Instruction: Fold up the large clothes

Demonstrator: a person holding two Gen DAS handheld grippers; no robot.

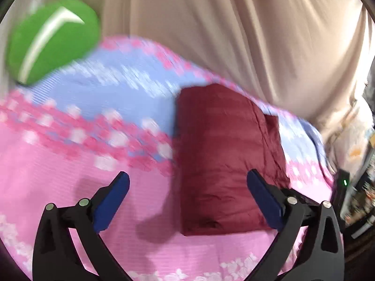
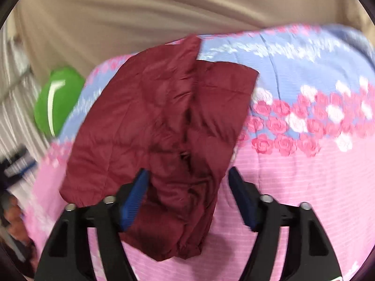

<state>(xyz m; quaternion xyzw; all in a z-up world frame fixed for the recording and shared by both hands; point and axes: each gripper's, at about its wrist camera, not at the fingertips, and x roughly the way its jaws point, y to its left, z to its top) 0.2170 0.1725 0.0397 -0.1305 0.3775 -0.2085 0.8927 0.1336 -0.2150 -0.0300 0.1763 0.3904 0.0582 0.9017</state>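
A maroon quilted garment [image 1: 222,154] lies folded into a rough rectangle on a pink and blue flowered bedspread [image 1: 70,164]. My left gripper [image 1: 187,187] is open and empty above its near left edge, the right finger over the cloth. In the right wrist view the garment [image 2: 164,117] is bunched with a fold down its middle. My right gripper [image 2: 187,182] is open, its jaws either side of the garment's near end, not closed on it.
A green cushion [image 1: 51,39] lies at the bed's far left, also in the right wrist view [image 2: 56,98]. A beige curtain [image 1: 234,23] hangs behind the bed. Cluttered items [image 1: 356,199] stand off the bed's right edge.
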